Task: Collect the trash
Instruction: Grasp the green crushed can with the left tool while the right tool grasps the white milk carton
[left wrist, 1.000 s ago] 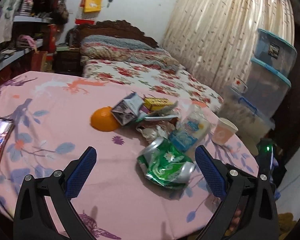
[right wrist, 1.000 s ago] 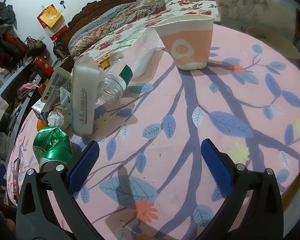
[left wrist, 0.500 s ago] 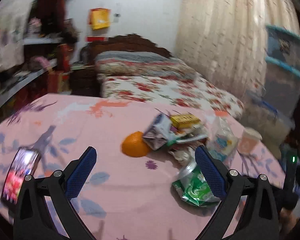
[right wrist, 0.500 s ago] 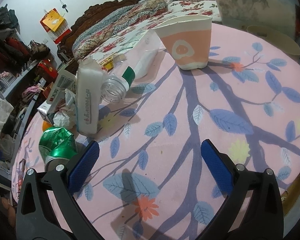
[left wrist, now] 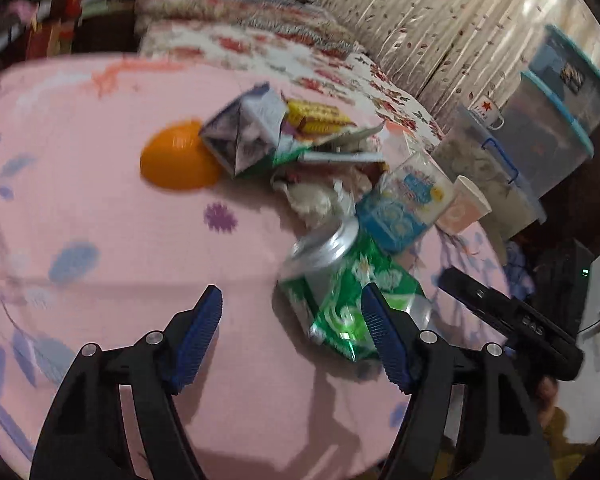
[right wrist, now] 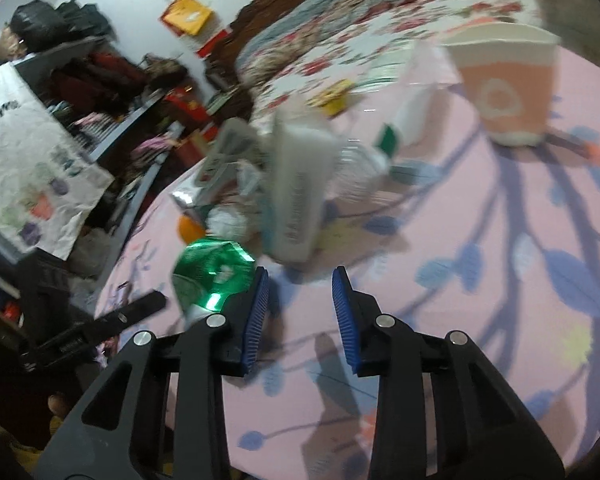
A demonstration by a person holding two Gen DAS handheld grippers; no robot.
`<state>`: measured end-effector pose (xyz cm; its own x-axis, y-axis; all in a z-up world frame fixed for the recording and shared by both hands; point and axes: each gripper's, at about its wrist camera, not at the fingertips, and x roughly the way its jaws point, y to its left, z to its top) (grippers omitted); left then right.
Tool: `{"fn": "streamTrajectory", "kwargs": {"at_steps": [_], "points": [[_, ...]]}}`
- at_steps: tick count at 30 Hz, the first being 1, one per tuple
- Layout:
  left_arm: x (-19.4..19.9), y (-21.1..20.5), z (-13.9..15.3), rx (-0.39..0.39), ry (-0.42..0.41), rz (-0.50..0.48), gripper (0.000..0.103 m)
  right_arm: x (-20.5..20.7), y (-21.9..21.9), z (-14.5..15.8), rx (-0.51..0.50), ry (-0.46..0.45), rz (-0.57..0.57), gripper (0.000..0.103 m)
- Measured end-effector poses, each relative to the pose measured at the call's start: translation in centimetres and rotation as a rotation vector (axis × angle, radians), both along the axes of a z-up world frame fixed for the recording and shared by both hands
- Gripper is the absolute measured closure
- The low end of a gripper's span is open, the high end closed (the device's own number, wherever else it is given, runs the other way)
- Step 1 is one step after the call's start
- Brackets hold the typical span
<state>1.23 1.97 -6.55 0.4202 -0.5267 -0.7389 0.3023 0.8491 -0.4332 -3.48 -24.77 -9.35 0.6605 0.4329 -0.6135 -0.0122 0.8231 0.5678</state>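
left tool (left wrist: 292,308) is low over the pink flowered surface (left wrist: 100,208), its blue pads closing in with only bare cloth between them. the right-hand pad sits in front of the crushed green can (left wrist: 340,292), which lies on its side just outside the gap; whether the pad touches it, hard to say. right tool (right wrist: 300,292) is closing too, pads already fairly near each other, nothing between them but cloth. in its view the same green can (right wrist: 212,276) sits just left of the left pad, outside the gap.

moving out from the can, the trash pile is bunched together on the surface: a blue and white carton (left wrist: 404,204) right behind the can, crumpled white paper (left wrist: 320,200) beside it, then a flattened grey carton (left wrist: 244,136) with a yellow packet (left wrist: 316,116) lying over its far side. an orange half-round thing (left wrist: 176,156) rests against the grey carton's left edge. a pink paper cup (right wrist: 504,92) stands upright, apart from the pile to the right, and a clear plastic bottle (right wrist: 384,144) lies on its side between cup and pile.

further off, a bed (left wrist: 260,40) with a flowered cover, a curtain (left wrist: 440,20), and stacked clear storage boxes (left wrist: 548,120) at the right. both views are blurred.
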Motion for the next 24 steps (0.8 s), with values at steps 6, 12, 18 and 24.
{"fn": "streamTrajectory", "kwargs": {"at_steps": [6,12,18,24], "points": [[0.8,-0.2,-2.4,-0.187,0.176,-0.045,0.042,2.0,3.2,-1.1,-0.039,0.040,0.102,0.075],[2.2,-0.4,-3.7,-0.310,0.261,-0.038,0.067,2.2,3.0,-2.8,0.009,0.089,0.088,0.075],[1.4,0.8,-2.8,-0.312,0.211,-0.034,0.086,2.0,0.8,-1.7,0.019,0.045,0.006,0.073],[-0.3,2.8,-0.8,-0.344,0.147,-0.037,0.087,3.5,-1.2,-1.3,0.071,0.053,-0.062,0.047]]}}
